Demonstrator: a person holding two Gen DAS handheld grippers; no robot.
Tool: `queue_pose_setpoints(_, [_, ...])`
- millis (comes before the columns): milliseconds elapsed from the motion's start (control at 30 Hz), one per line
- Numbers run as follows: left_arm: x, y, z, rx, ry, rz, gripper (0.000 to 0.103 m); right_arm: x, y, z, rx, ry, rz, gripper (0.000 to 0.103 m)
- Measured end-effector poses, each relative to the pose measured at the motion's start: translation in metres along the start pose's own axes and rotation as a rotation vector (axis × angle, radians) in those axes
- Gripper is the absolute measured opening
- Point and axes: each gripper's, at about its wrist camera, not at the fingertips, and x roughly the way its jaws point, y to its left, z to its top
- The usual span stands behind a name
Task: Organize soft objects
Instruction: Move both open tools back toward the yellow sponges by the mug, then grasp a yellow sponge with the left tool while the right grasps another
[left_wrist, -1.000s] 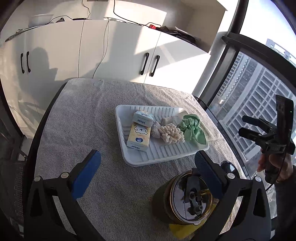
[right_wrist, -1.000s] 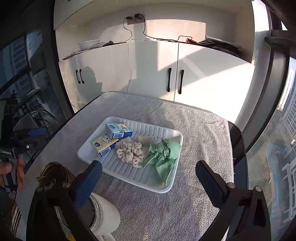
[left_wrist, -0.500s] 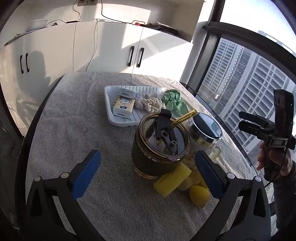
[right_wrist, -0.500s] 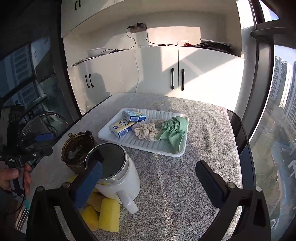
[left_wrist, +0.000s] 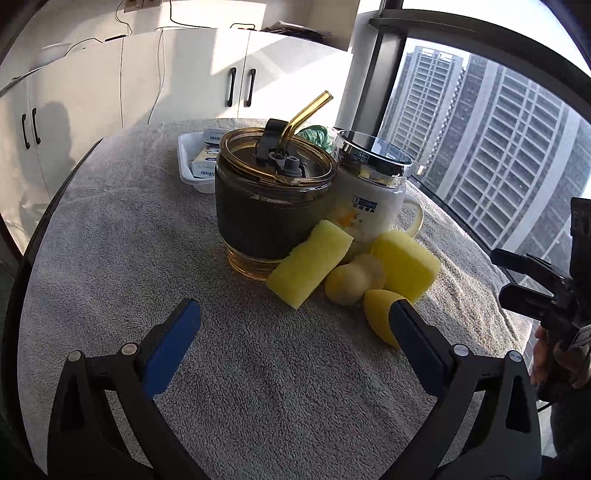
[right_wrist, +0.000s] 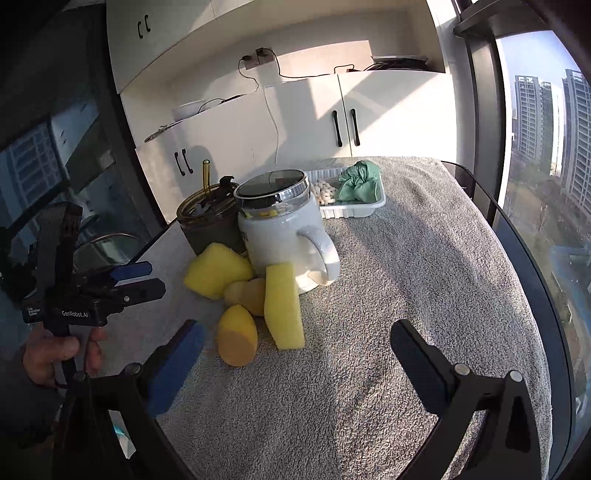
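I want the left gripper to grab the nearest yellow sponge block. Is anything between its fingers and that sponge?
Nothing visible stands between them. The left gripper is open over bare towel, and the yellow sponge block lies just ahead, leaning against the dark tumbler behind it.

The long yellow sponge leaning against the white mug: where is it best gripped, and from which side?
Probably across its two broad flat faces, near the free lower end of the yellow sponge, coming from the open towel side. Its upper end leans on the white mug, and round sponges crowd its left.
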Motion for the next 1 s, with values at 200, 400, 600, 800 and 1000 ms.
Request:
queue_pose_setpoints(200, [0.019,-0.009,0.006,0.034,0.028,-0.021,0.103,0.014,0.010,-0.002,-0.048,0.021,-0.024,0.097])
queue_pose_setpoints(400, [0.029,-0.005,0.010,0.009,0.043,-0.025,0.103,0.036,0.008,0.001,-0.036,0.052,0.004,0.094])
queue_pose_setpoints(600, [0.035,-0.003,0.014,0.025,0.028,-0.039,0.101,0.052,0.001,0.000,-0.021,0.089,0.009,0.088])
queue_pose_setpoints(800, [0.046,-0.006,0.013,0.078,0.060,-0.047,0.085,0.057,-0.004,-0.001,-0.011,0.102,0.015,0.088])
queue_pose_setpoints(1000, [0.049,-0.007,0.014,0.097,0.084,-0.051,0.049,0.064,-0.006,-0.001,-0.011,0.115,0.021,0.088])
